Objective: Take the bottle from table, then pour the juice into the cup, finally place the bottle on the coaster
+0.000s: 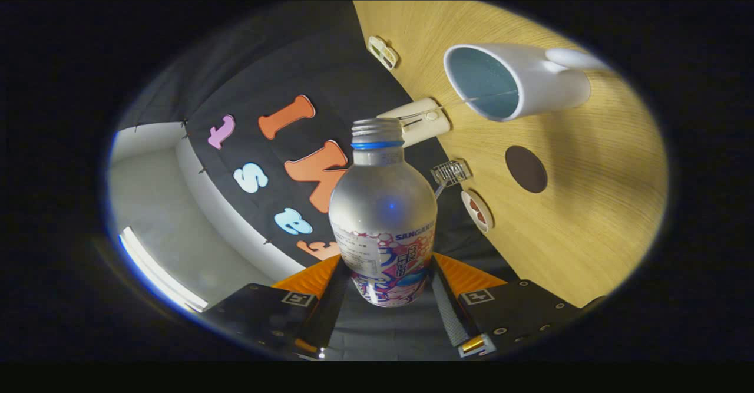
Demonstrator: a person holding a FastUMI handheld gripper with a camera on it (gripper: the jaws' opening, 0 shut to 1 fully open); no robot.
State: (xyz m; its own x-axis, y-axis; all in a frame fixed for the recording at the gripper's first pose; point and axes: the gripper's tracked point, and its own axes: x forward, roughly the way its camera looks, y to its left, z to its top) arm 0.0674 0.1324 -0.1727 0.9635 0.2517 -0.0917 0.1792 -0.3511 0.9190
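My gripper is shut on a silvery bottle with a pink and blue label, both fingers pressing its lower body. The bottle has no cap, its threaded neck bears a blue ring, and it points forward, away from the fingers. The whole view is rolled, so the wooden table stands tilted beyond the bottle. A white mug with a blue inside rests on that table, past the bottle's mouth and off to one side, its opening facing me. A dark round coaster lies on the wood between the mug and the fingers.
Along the table's edge by the black cloth wall sit a cream clip-like block, a small wire basket, a small white round dish and a white fitting. A pale wall and a bright light strip lie on the other side.
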